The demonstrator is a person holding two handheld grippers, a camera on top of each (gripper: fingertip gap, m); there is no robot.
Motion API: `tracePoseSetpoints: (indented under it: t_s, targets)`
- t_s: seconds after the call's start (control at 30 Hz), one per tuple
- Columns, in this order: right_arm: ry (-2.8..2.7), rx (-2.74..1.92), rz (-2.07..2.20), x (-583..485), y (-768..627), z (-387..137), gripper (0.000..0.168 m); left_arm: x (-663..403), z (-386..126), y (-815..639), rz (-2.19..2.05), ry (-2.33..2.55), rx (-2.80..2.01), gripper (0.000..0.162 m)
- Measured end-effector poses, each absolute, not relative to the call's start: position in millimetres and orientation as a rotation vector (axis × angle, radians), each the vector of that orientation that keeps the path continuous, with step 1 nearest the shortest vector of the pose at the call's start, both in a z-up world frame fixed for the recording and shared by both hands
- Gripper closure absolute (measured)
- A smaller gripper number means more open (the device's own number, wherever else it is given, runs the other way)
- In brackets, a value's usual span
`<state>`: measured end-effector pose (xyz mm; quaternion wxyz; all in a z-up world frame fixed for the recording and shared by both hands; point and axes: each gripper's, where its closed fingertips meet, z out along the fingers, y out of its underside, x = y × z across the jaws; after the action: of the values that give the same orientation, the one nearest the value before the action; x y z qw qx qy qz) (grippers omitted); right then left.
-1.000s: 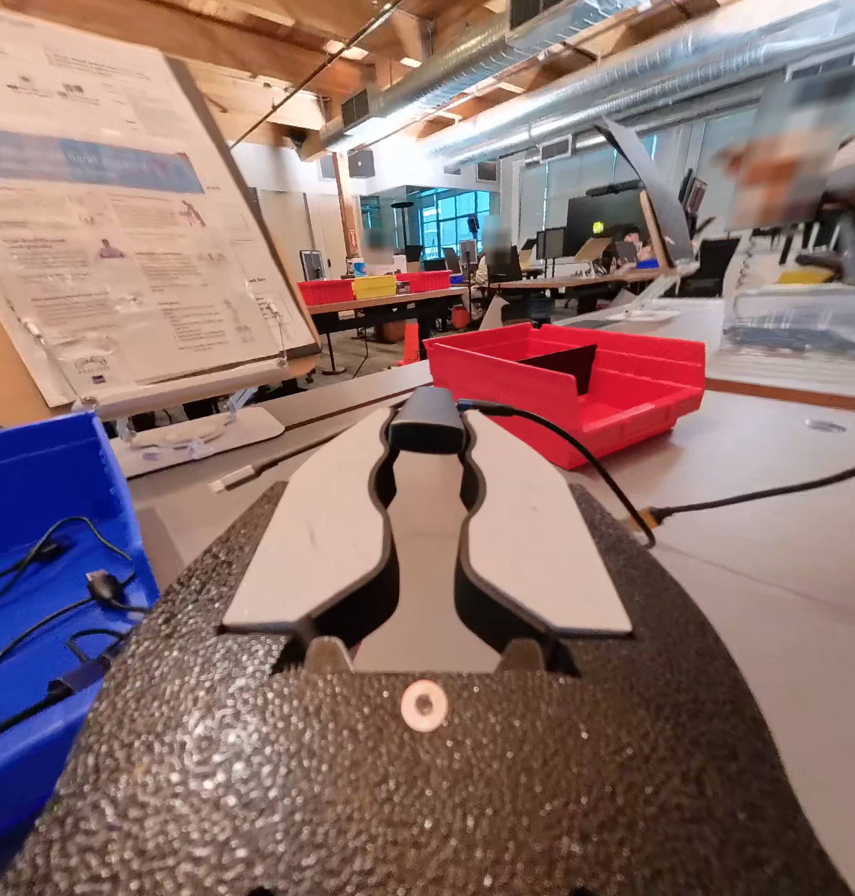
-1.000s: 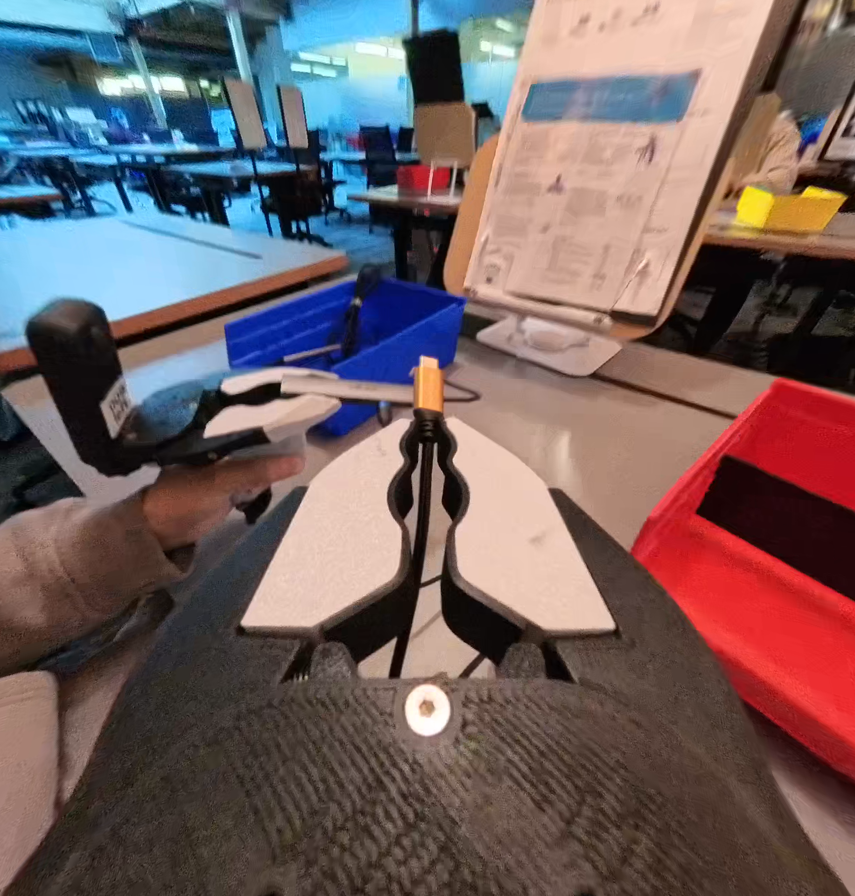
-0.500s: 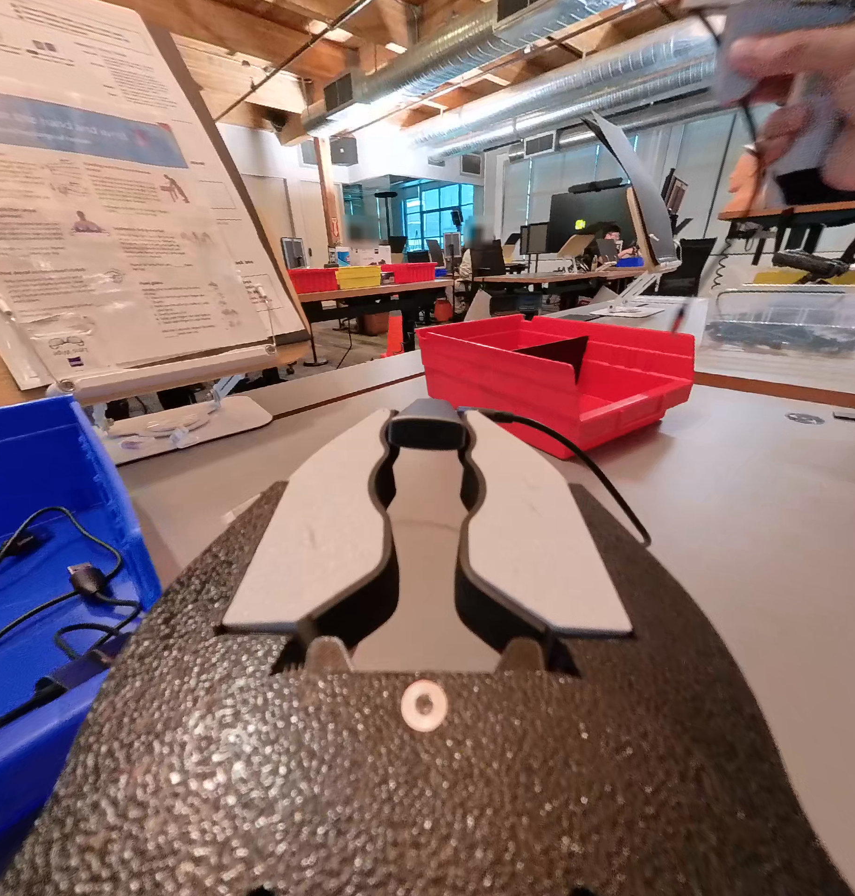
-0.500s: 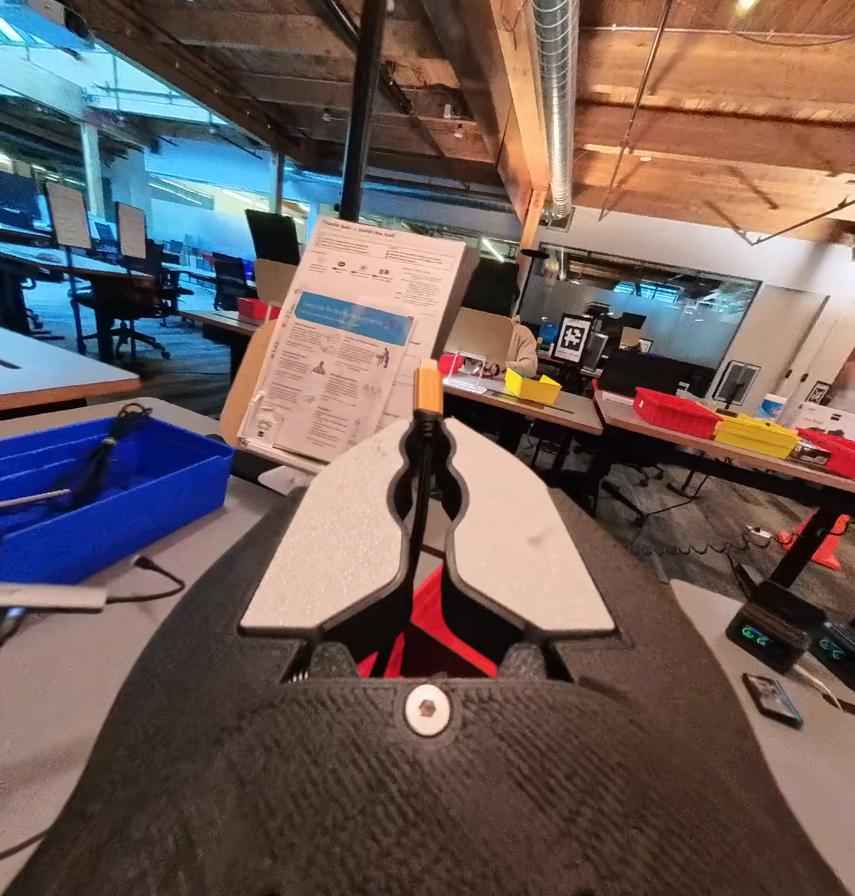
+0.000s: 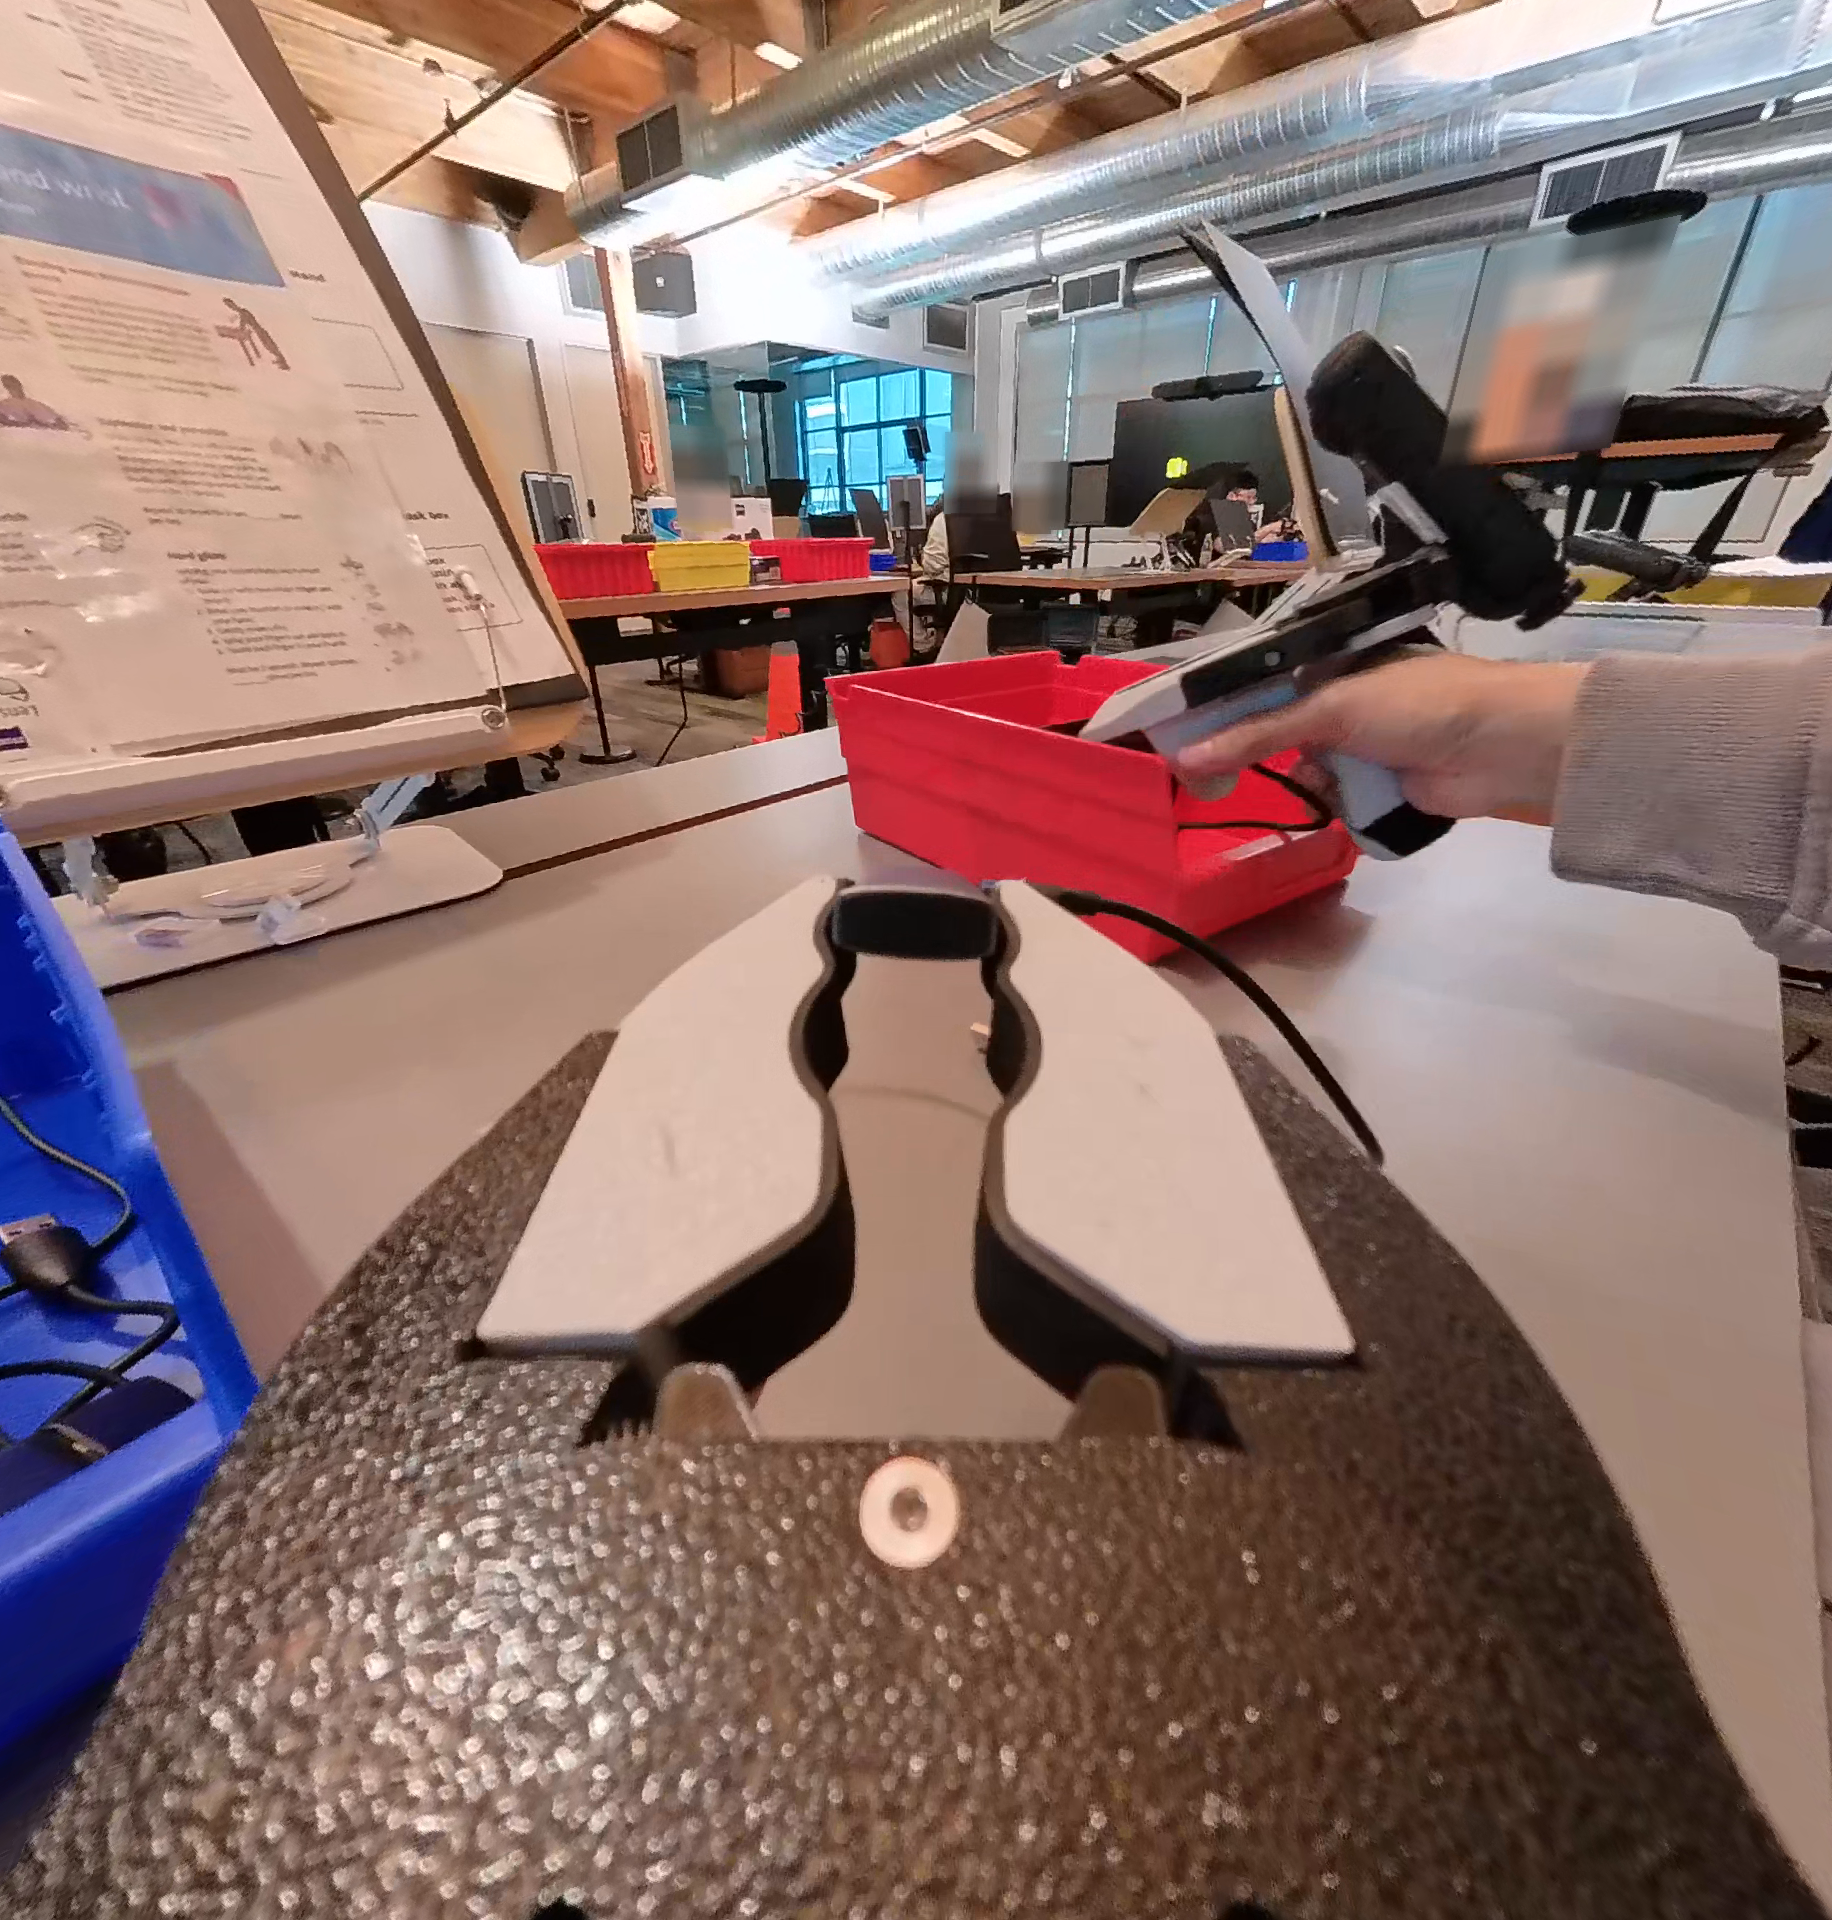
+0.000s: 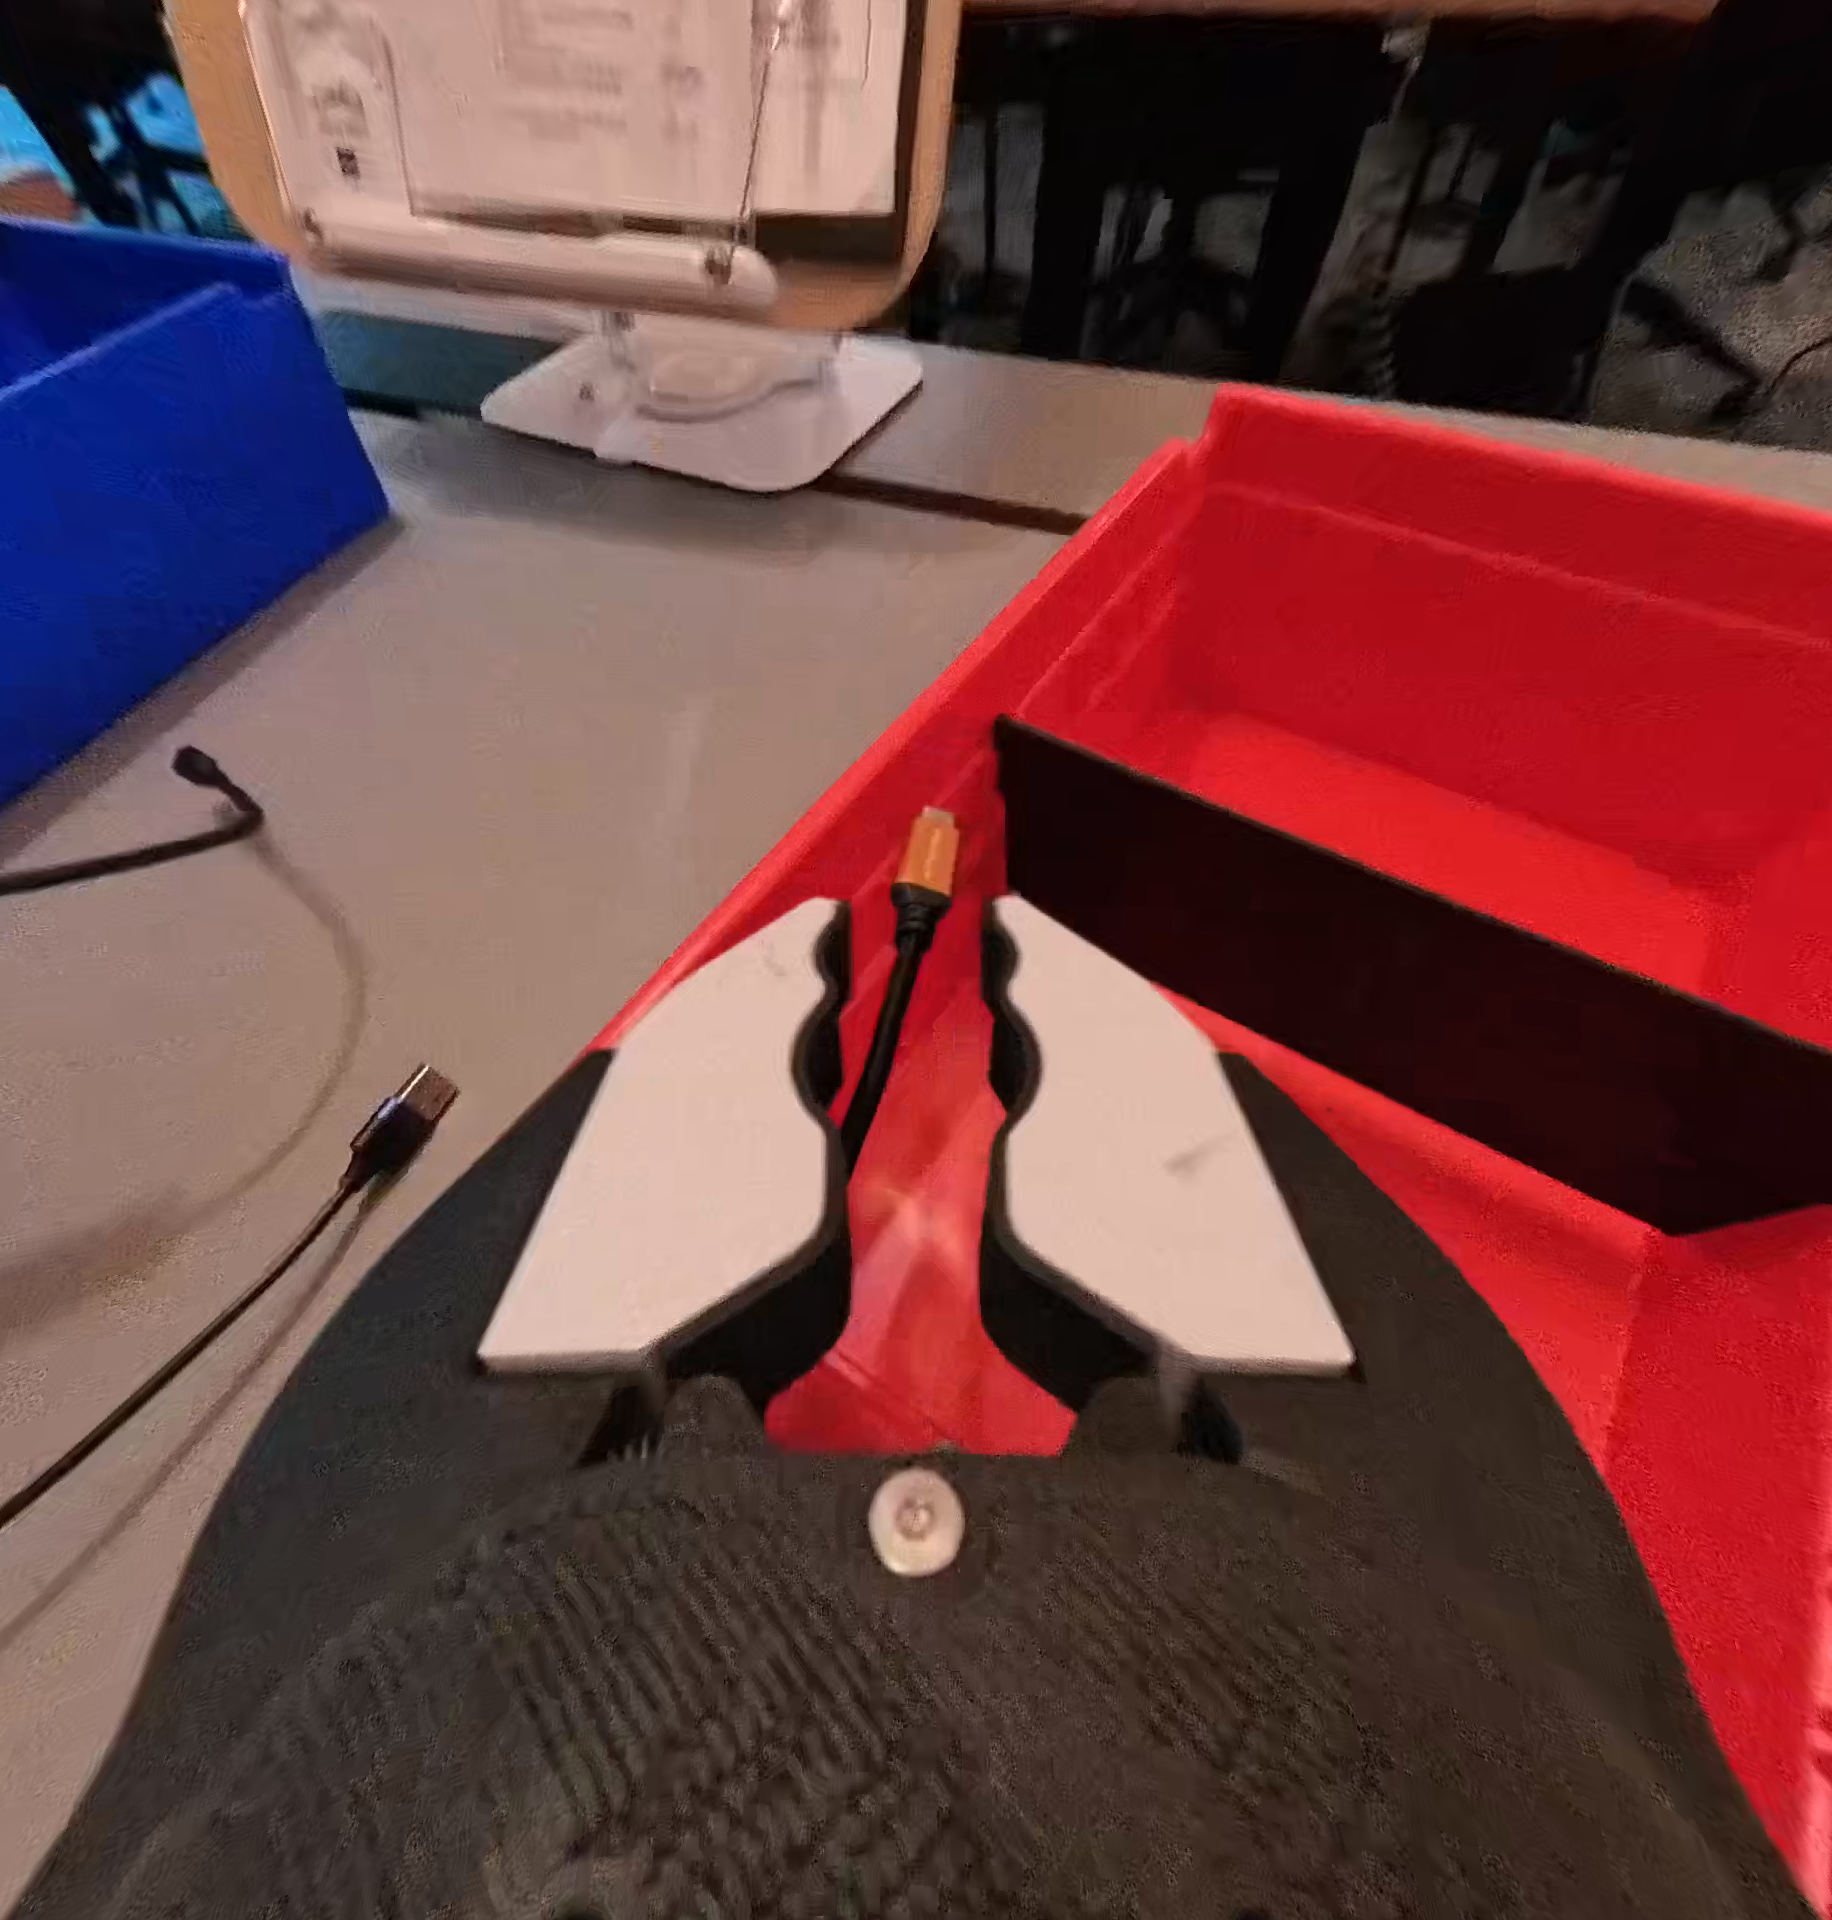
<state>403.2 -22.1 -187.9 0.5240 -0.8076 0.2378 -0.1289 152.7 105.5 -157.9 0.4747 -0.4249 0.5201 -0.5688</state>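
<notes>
My left gripper is shut on a small dark grey adapter above the grey table. A black cable runs from the adapter to the right. My right gripper is open and tilted down over the near compartment of the red bin. A black cable with an orange plug lies loose between its fingers, inside the bin. In the left wrist view a hand holds the right gripper over the red bin.
A black divider splits the red bin. A blue bin with cables stands at the left and also shows in the right wrist view. A document stand is behind. Another cable with a USB plug lies on the table. About 30 centimeters separates my left fingertips from my right.
My right gripper swung from high up down over the red bin and opened, letting go of the orange-plug cable. My left gripper stayed shut on the adapter, barely moving.
</notes>
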Motion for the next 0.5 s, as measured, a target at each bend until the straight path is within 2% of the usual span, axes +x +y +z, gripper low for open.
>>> tracePoseSetpoints:
  t_s: [0.03, 0.07, 0.17, 0.2, 0.33, 0.47, 0.5]
  targets:
    - [0.583, -1.966, -0.320, 401, -24, -190, 0.123, 153, -159, 106, -1.389, 1.272, -1.046, 0.139]
    - [0.582, -1.978, -0.355, 399, -28, -187, 0.112, 153, -159, 108, -1.388, 1.271, -1.051, 0.139]
    - [0.510, -1.927, -0.405, 366, -30, -157, 0.084, 154, -162, 112, -1.381, 1.269, -1.072, 0.139]
    - [0.494, -1.904, -0.377, 346, -28, -149, 0.080, 155, -163, 113, -1.381, 1.270, -1.077, 0.139]
    - [0.356, -1.830, -0.052, 232, 11, -145, 0.079, 157, -165, 112, -1.389, 1.266, -1.084, 0.139]
    - [0.318, -1.713, 0.047, 177, 46, -152, 0.108, 156, -164, 106, -1.396, 1.267, -1.063, 0.139]
    - [0.314, -1.713, 0.006, 177, 52, -157, 0.110, 155, -162, 105, -1.404, 1.263, -1.057, 0.139]
